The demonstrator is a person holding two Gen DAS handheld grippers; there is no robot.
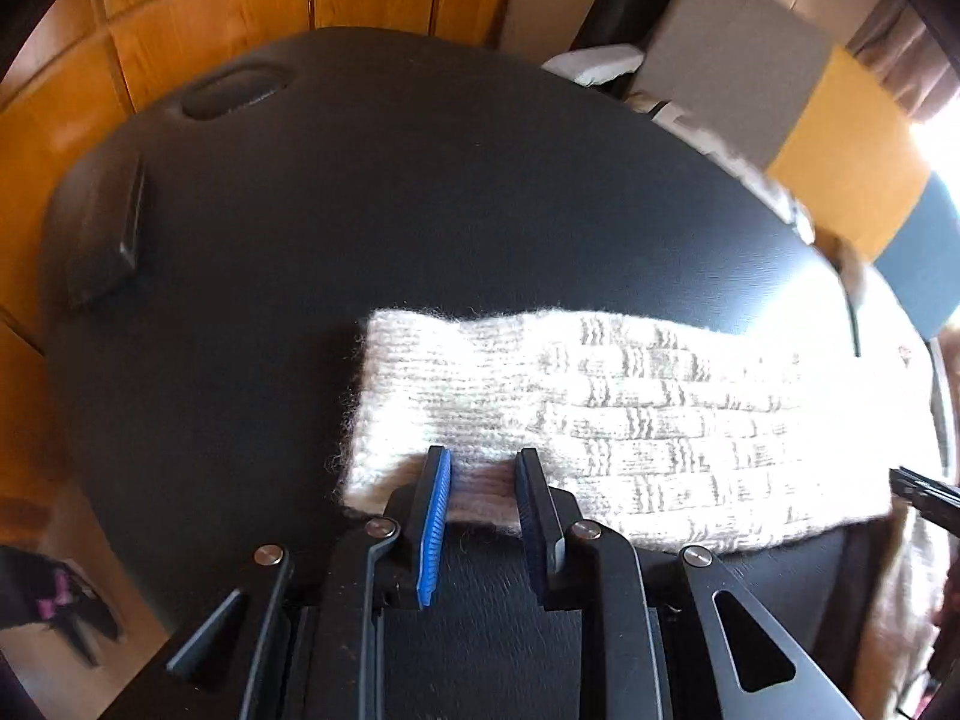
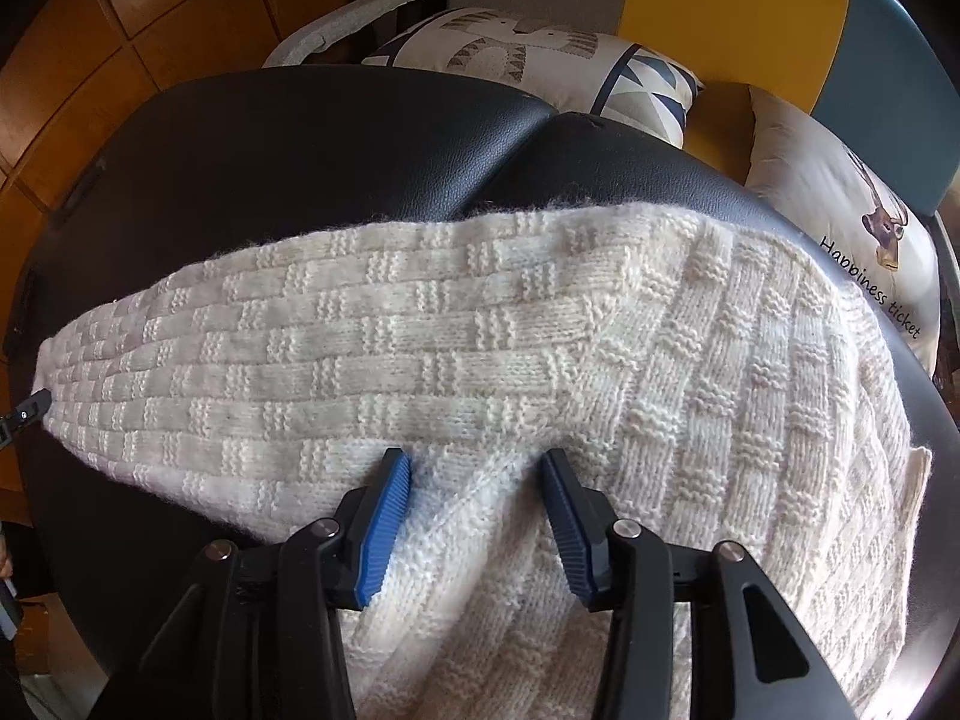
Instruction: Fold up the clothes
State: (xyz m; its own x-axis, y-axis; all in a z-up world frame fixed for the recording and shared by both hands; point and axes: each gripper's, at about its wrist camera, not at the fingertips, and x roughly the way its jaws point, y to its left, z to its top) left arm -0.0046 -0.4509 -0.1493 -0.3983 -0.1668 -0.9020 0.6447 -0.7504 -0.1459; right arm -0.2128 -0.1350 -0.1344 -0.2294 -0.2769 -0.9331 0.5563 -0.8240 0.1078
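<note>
Cream knit sweater [image 2: 480,324] spread on black padded table [image 2: 312,138]. Right wrist view only: sleeve running leftward from the body, plus printed cushion [image 2: 852,228] reading "Happiness ticket". Left wrist view only: sleeve cuff end [image 1: 408,408] and wooden cabinet doors [image 1: 252,18]. Sleeve long axis left–right, cuff pointing left. Left gripper [image 1: 483,474] parted, straddling the cuff's near edge. Right gripper [image 2: 477,468] spread wide, pads resting on knit near the armpit seam, nothing pinched
</note>
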